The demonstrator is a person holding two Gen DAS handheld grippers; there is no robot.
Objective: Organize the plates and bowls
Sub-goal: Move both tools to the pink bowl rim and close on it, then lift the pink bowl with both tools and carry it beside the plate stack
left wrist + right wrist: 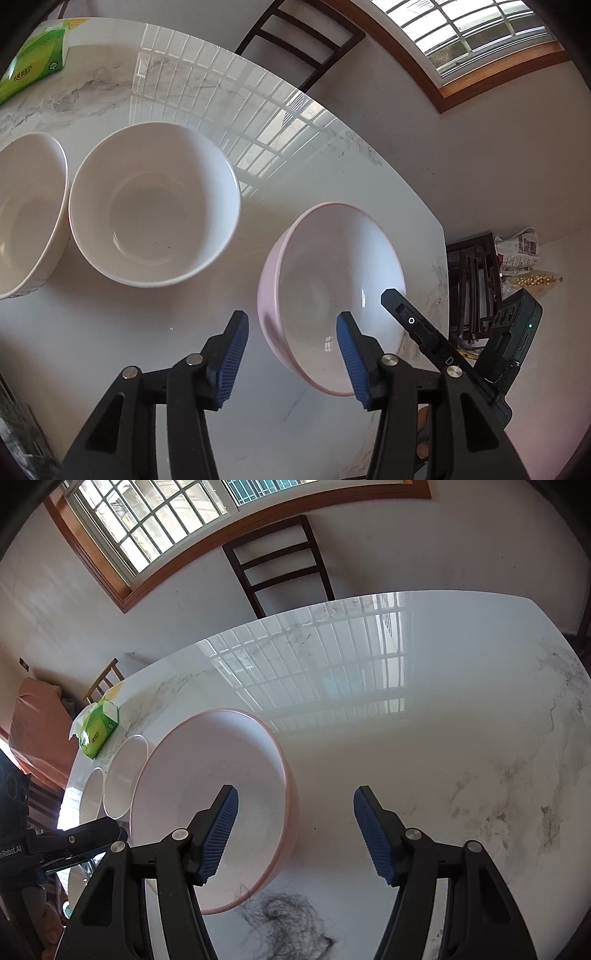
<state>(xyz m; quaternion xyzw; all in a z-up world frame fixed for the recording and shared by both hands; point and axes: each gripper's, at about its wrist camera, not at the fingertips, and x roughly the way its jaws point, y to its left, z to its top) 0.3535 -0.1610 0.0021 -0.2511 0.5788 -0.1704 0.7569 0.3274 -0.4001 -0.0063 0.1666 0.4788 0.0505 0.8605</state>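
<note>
Straddling the pink bowl's [328, 295] near rim, left gripper [291, 354] fingers apart, gripping nothing. Right gripper [295, 834] likewise apart, empty; bowl at its 9 o'clock. Two white bowls [155, 210] farther left on table [110, 350].

Open marble bench [424, 738] right of and beyond the pink bowl [207, 805], blocked left of the pink bowl by two white bowls [155, 210] standing close together, with a green tissue pack [98, 734] at the far edge beyond them.
</note>
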